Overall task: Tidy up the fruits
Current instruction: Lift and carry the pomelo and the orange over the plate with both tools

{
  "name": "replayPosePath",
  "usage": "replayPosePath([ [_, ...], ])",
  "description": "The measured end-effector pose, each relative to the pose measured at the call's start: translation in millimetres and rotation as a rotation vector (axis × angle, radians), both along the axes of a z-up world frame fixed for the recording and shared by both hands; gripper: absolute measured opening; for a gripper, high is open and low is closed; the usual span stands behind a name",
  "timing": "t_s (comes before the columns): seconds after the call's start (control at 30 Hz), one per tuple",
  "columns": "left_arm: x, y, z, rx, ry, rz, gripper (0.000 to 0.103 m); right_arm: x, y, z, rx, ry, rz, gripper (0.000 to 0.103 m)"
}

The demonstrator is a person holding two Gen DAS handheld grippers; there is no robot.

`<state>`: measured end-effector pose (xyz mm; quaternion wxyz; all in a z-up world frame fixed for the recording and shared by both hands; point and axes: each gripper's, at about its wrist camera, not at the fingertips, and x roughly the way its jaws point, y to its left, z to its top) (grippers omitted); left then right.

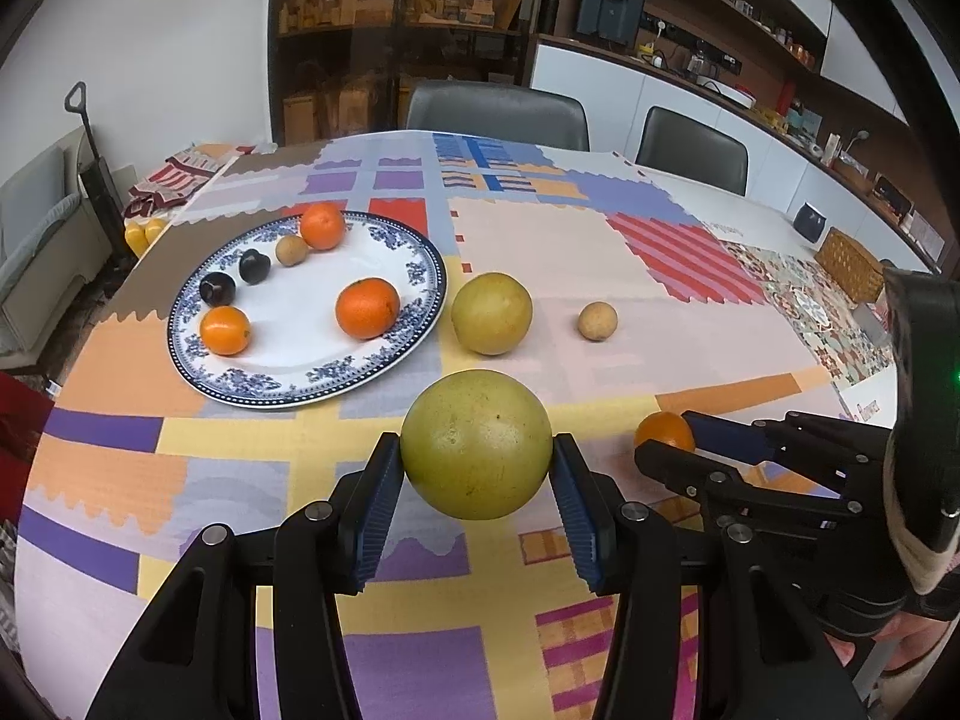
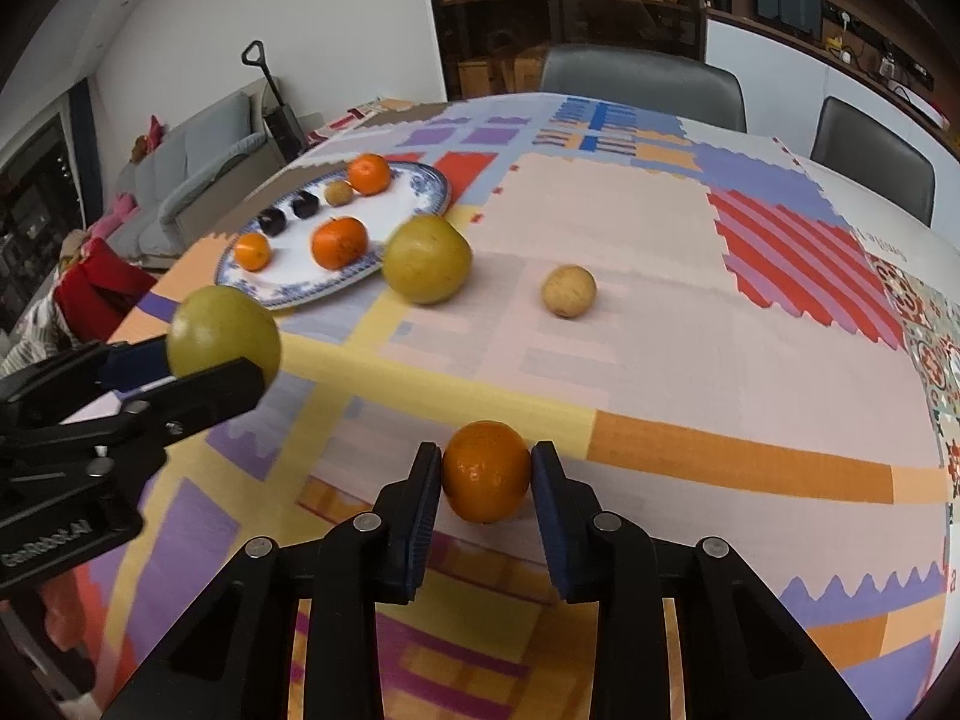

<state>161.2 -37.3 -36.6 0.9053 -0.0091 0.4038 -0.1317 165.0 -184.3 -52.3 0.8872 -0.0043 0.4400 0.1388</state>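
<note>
1. Bright patchwork cloth point(image 1: 600, 276) covers the surface, with grey chairs point(image 1: 498, 108) and shelves behind.
2. Left gripper point(image 1: 477, 468) is clamped on a big round yellow-green fruit point(image 1: 476, 444), held up above the cloth. It is a ball, so it has no long side.
3. Right gripper point(image 2: 486, 480) is squeezed shut on a small orange point(image 2: 486, 471), low over the cloth.
4. Both grippers tilt down and point across the surface.
5. A blue and white plate point(image 1: 384, 348) lies far left. It holds three oranges, two dark fruits and one small brown fruit.
6. Another yellow-green fruit point(image 1: 492, 313) sits just beside the plate's rim.
7. A small tan fruit point(image 1: 597, 321) lies alone, near it on the right.
</note>
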Motion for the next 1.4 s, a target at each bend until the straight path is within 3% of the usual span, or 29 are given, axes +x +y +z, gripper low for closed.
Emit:
replayPosePath([
  [0.43, -6, 40, 29, 0.025, -0.079, 0.024, 0.049, -3, 39, 46, 0.065, -0.098, 0.047, 0.032],
  [0.77, 4, 69, 44, 0.028, -0.114, 0.061, 0.049, 19, 69, 69, 0.09, -0.155, 0.076, 0.032],
  [1.1, 34, 85, 52, 0.055, -0.134, 0.081, 0.049, 49, 89, 82, 0.095, -0.187, 0.096, 0.032],
  [1.4, 80, 99, 40, 0.08, -0.096, 0.092, 0.049, 91, 105, 74, 0.043, -0.17, 0.112, 0.032],
])
